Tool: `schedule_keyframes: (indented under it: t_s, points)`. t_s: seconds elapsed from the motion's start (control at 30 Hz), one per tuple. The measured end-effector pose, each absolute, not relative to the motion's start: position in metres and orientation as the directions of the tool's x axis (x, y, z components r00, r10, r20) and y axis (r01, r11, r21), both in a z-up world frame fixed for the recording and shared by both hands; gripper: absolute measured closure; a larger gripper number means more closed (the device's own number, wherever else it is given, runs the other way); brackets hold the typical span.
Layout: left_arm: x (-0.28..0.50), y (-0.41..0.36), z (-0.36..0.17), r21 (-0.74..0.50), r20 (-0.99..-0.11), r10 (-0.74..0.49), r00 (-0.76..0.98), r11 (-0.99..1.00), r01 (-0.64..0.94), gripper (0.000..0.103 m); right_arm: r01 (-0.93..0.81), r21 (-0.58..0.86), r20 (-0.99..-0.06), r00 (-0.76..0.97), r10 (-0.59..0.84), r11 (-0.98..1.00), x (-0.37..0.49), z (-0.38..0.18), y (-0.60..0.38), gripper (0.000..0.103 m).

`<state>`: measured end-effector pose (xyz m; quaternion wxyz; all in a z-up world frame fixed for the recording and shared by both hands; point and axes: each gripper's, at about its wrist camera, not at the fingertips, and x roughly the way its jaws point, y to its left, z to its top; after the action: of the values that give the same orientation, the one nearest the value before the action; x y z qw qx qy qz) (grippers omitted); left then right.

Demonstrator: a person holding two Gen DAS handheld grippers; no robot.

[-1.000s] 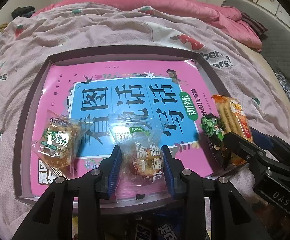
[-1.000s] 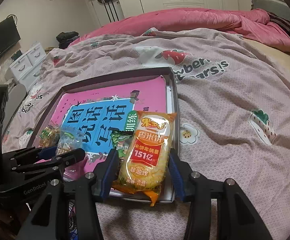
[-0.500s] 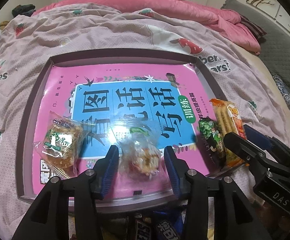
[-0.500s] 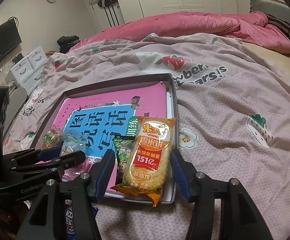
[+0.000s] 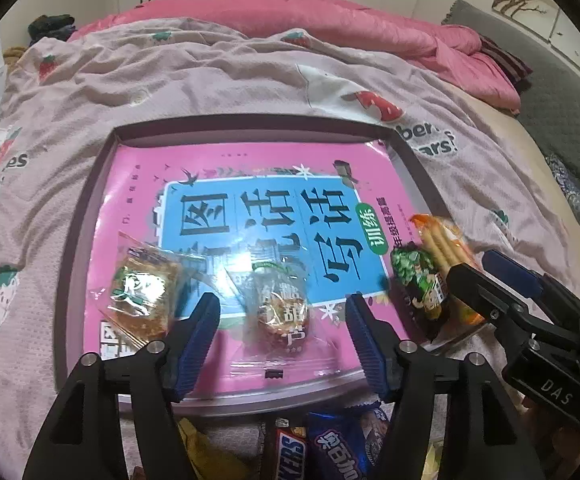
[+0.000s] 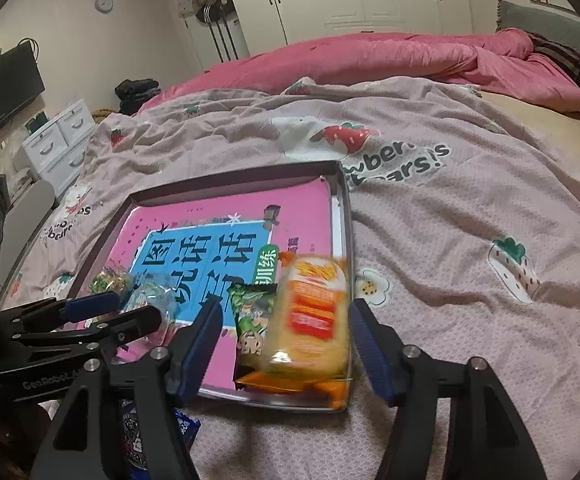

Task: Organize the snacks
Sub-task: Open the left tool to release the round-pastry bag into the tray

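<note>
**Snack tray on bed: both tools released**

1. Tray (image 5: 85, 216): dark-rimmed, lying on the strawberry-print blanket (image 5: 209, 80) of the bed. A pink book (image 5: 249, 160) with a blue title panel lines its floor.

2. Left tool (image 5: 283, 332): jaws apart, having just been opening; 1 second ago they stood close against the clear candy packet (image 5: 281, 308), now they stand clear of it on both sides. The packet lies on the book near the tray's near edge, between the pads but untouched.

3. Brown snack packet (image 5: 141, 292): on the book, left of the left tool, unchanged in place.

4. Right tool (image 6: 285, 340): jaws apart, having just been opening; earlier they flanked the rice cracker pack (image 6: 314, 320) closely, now a gap shows at each side. The pack lies at the tray's near right corner, its orange end over the rim; it looks blurred.

5. Green packet (image 6: 253, 316): on the book, touching the cracker pack's left side, as before.

6. Loose items: a Snickers bar (image 5: 285, 452) and a blue wrapper (image 5: 342, 444) lie on the blanket outside the tray's near edge.
</note>
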<state>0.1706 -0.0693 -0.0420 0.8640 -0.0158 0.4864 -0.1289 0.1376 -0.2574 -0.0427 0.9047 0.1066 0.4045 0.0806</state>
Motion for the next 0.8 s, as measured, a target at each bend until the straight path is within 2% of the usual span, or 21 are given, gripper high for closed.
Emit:
schedule_keyframes:
  t_s: [0.1, 0.8]
  points:
    - [0.17, -0.066, -0.038, -0.156, -0.828, -0.237, 0.508, 0.968, 0.197, 0.028, -0.057, 0.253, -0.711, 0.666, 0.226, 0.966, 0.137, -0.041, -0.258, 0.034]
    - [0.163, -0.047, -0.006, -0.197, -0.767, -0.265, 0.585, 0.964, 0.178, 0.023, -0.047, 0.269, -0.613, 0.762, 0.208, 0.962, 0.123, -0.012, -0.268, 0.023]
